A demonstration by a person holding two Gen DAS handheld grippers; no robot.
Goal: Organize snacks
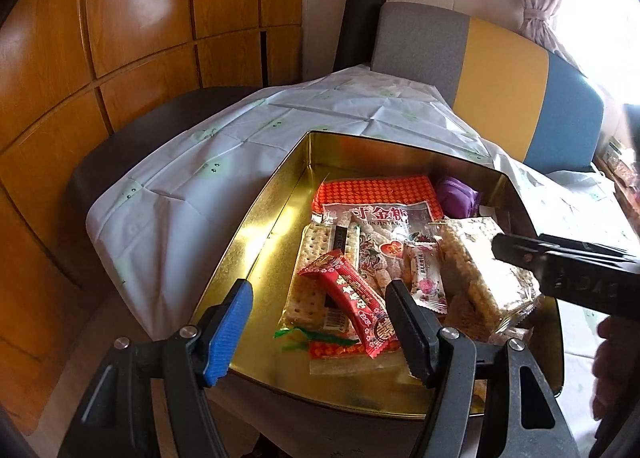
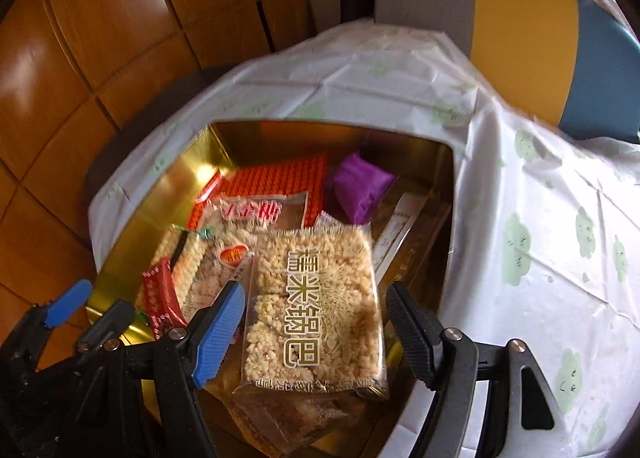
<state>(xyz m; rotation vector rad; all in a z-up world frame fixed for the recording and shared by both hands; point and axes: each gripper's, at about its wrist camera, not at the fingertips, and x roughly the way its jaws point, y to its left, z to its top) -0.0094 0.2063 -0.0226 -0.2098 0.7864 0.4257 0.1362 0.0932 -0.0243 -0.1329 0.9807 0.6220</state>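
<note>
1. Straight ahead of both pairs of tongs, an open, angular tin with a shiny gold metal lining sits on a round table under a creased white plastic cloth printed with pale green shapes; the snacks lie heaped inside it.
2. The left gripper, one pad ribbed blue and the other ribbed black, hangs over the tin's near rim with its jaws standing wide and nothing between them; just beyond its tips lies a glossy red foil-wrapped bar with white characters.
3. Only the left wrist view shows the right gripper from the side: it reaches in from the right above a clear-wrapped block of knobbly beige puffed rice.
4. Only the right wrist view shows that block from above: it lies flat between the right gripper's parted pads, with gaps on both sides, and bold gold characters run across its transparent film.
5. The right wrist view also catches the left tongs to its own left, over the tin's edge.
6. Beyond the rice block lie a crinkled purple foil pouch, a flat orange packet with a white check pattern, and a clear bag of pale stick sweets with a red heart label.
7. To the left of the stick sweets rests a see-through pack of pale square crackers; a small white wrapper with pink flowers lies against the rice block.
8. Behind the table stands a padded bench in grey, yellow and blue fabric, and polished orange wood panels fill the left side.
</note>
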